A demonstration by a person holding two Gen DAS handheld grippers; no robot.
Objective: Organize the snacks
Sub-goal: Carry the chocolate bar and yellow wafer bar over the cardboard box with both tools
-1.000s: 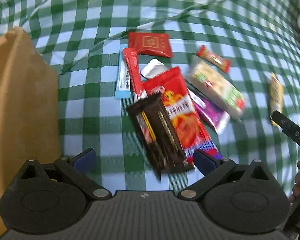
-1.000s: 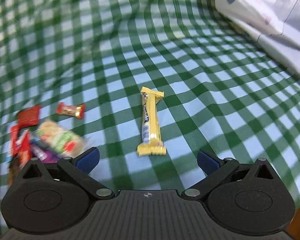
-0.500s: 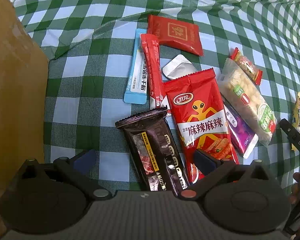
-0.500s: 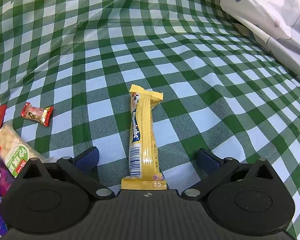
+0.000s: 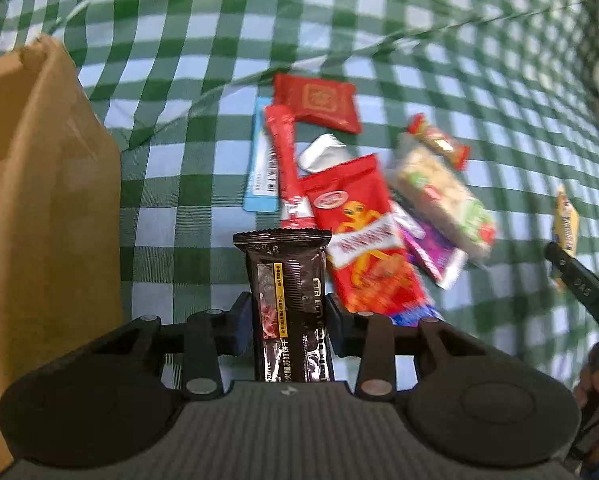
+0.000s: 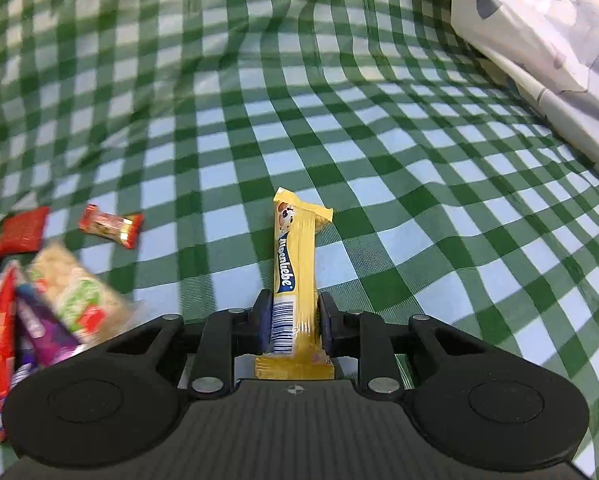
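In the left wrist view a black snack bar (image 5: pixel 285 272) stands between the jaws of my left gripper (image 5: pixel 287 312). The jaws are closing and both pads touch its sides. In the right wrist view my right gripper (image 6: pixel 293 320) is closing on a yellow candy stick (image 6: pixel 295 248), its pads against the wrapper near the barcode end. Both snacks point away from me over the green checked cloth (image 6: pixel 439 208). The loose snack pile includes a red alien packet (image 5: pixel 363 236), a rice cracker packet (image 5: pixel 439 196) and a red square packet (image 5: pixel 317 100).
A brown cardboard box (image 5: pixel 39 200) stands at the left of the pile. A blue stick (image 5: pixel 261 160), a red stick (image 5: pixel 287 164), a purple packet (image 5: pixel 435 252) and a small red candy (image 6: pixel 111 226) lie on the cloth. A white plastic bag (image 6: pixel 539 40) sits far right.
Both grippers went from wide open to closed around a snack: the left on the black bar, the right on the yellow stick. Both bars now sit straight between the jaws.
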